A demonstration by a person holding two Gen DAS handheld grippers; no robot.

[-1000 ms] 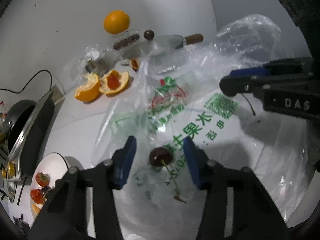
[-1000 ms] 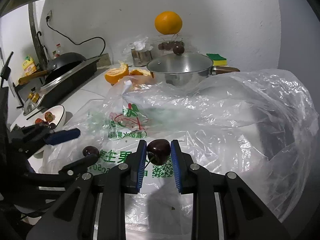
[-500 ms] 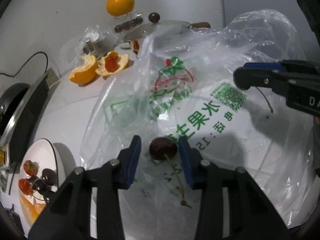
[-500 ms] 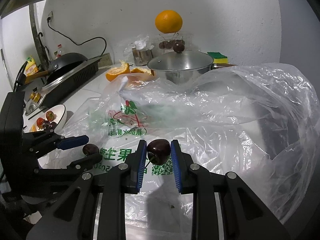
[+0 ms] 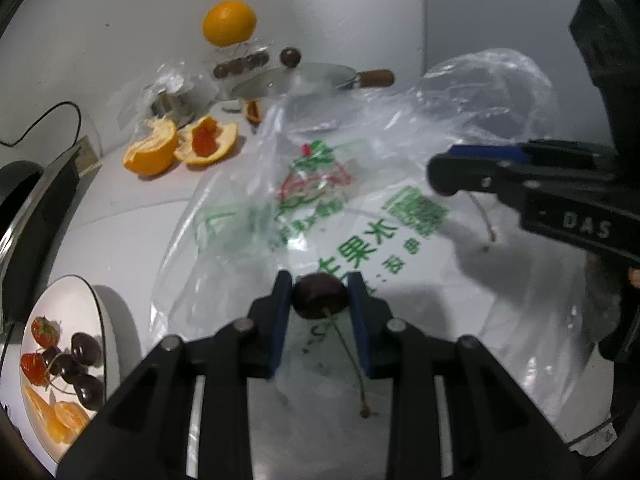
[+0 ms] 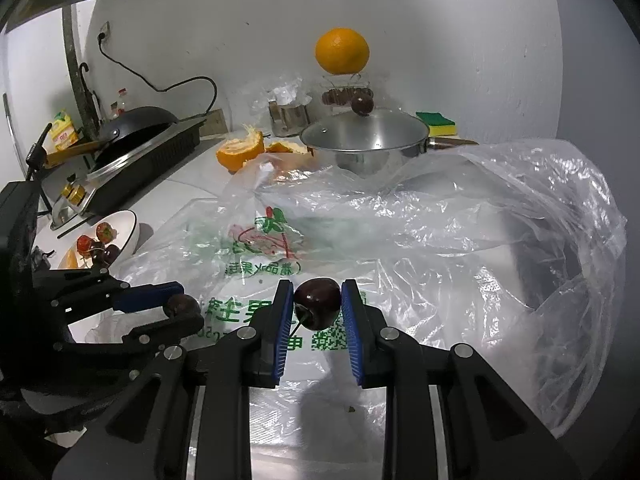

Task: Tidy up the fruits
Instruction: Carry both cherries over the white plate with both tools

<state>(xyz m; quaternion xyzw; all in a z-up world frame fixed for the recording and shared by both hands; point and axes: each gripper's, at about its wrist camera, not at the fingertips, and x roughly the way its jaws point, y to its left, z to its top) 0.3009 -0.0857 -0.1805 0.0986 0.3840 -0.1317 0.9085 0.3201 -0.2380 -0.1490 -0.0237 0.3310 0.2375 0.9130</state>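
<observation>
L gripper (image 5: pixel 320 304): jaws just closed, blue pads now pinching a dark cherry (image 5: pixel 320 295), stem trailing down btwn the fingers. It sits over the printed plastic bag (image 5: pixel 360 216) spread across the worktop (image 5: pixel 132 208). R gripper (image 6: pixel 318 306): clamped on a second cherry (image 6: pixel 318 303), above same bag. White bowl (image 5: pixel 102 312) w/ strawberries, cherries, orange segments near worktop's left edge. Peeled orange halves (image 5: pixel 180 146) and a lidded pot (image 6: pixel 364 140) toward back edge by the wall.

Lidded pot (image 6: pixel 362 142), sponge (image 6: pixel 435 123), stove (image 6: pixel 132 156)
</observation>
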